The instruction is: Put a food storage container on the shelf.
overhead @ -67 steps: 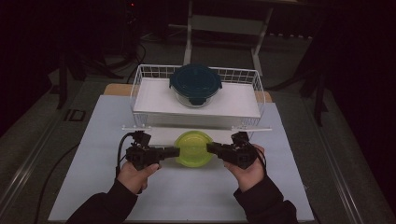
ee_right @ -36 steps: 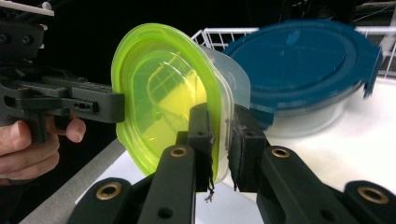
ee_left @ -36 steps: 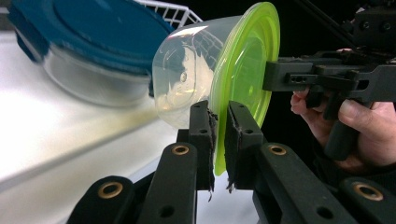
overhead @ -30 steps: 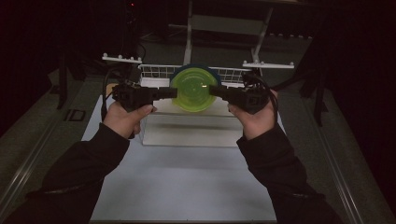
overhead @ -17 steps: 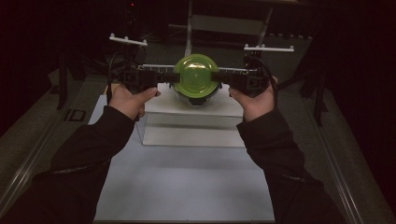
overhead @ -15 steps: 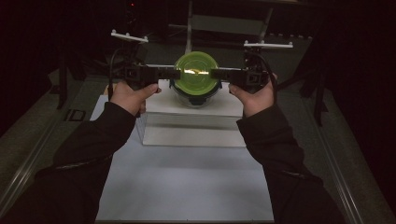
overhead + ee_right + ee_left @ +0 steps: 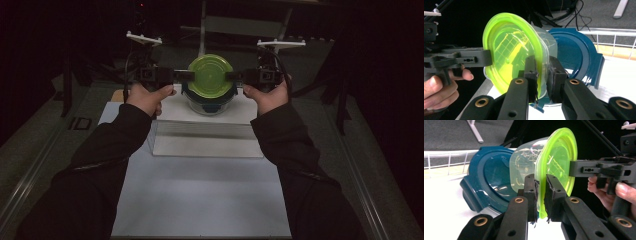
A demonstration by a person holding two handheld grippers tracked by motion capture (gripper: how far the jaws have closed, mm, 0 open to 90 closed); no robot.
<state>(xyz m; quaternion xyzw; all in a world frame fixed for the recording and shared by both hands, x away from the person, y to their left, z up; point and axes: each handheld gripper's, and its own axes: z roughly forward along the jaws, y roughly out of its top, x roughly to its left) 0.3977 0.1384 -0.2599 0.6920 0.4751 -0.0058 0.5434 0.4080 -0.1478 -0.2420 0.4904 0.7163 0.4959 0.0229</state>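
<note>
A clear tub with a lime-green lid (image 7: 210,75) hangs in the air between both grippers, above a blue-lidded container (image 7: 210,104). My left gripper (image 7: 176,76) pinches the lid's left rim, and my right gripper (image 7: 234,76) pinches the opposite rim. In the left gripper view the pads (image 7: 534,191) clamp the green rim (image 7: 556,167); these jaws have just been opening slightly, with the rim still between them. The blue lid (image 7: 487,177) lies behind. In the right gripper view the gripper (image 7: 541,71) grips the green lid (image 7: 506,55) in front of the blue lid (image 7: 576,52).
The blue-lidded container sits in a white wire basket (image 7: 207,142) on a white table mat (image 7: 200,200). Basket rails run along the far side (image 7: 616,37). Dark floor and stand legs surround the table.
Both hands have carried the green-lidded tub from the table's front, up and away over the basket. It now hangs above the blue-lidded container.
</note>
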